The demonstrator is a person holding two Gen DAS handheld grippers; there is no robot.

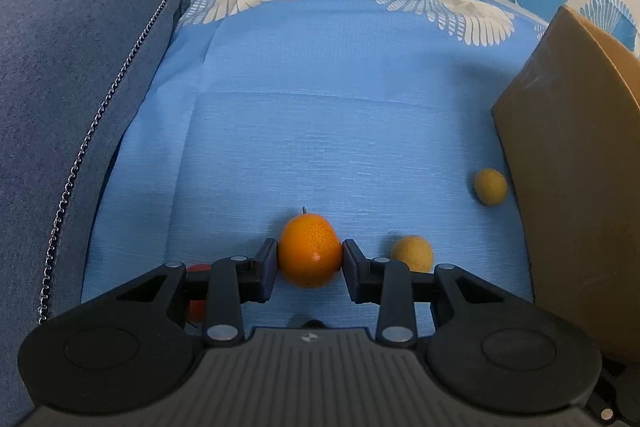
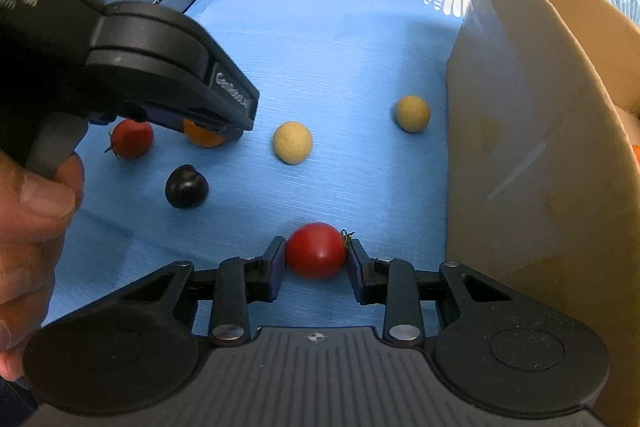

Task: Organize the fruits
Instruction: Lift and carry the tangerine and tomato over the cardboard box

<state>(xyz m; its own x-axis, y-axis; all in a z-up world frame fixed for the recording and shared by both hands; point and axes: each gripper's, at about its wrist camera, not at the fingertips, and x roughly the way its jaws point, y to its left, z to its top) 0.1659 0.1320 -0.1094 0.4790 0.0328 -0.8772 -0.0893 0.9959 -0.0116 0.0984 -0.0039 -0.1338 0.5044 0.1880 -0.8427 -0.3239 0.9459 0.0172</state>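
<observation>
Both tools are closed onto fruit, as I read it. My left tool (image 1: 310,259) has its pads touching either side of the orange fruit (image 1: 310,251), across its widest part, down on the blue cloth (image 1: 320,131). My right tool (image 2: 316,259) pinches the red tomato (image 2: 316,250) the same way, stem toward the right finger. Whether either fruit is lifted off the cloth, I cannot tell. The tomato looks thin-skinned and soft, so I judge it wants a light squeeze at mid-body; the orange fruit seems firmer but smooth and round, prone to roll out. Loose on the cloth lie two yellow fruits (image 2: 292,142) (image 2: 412,113), a dark plum (image 2: 186,186) and another tomato (image 2: 131,139). The cardboard box (image 2: 540,155) stands just right.
</observation>
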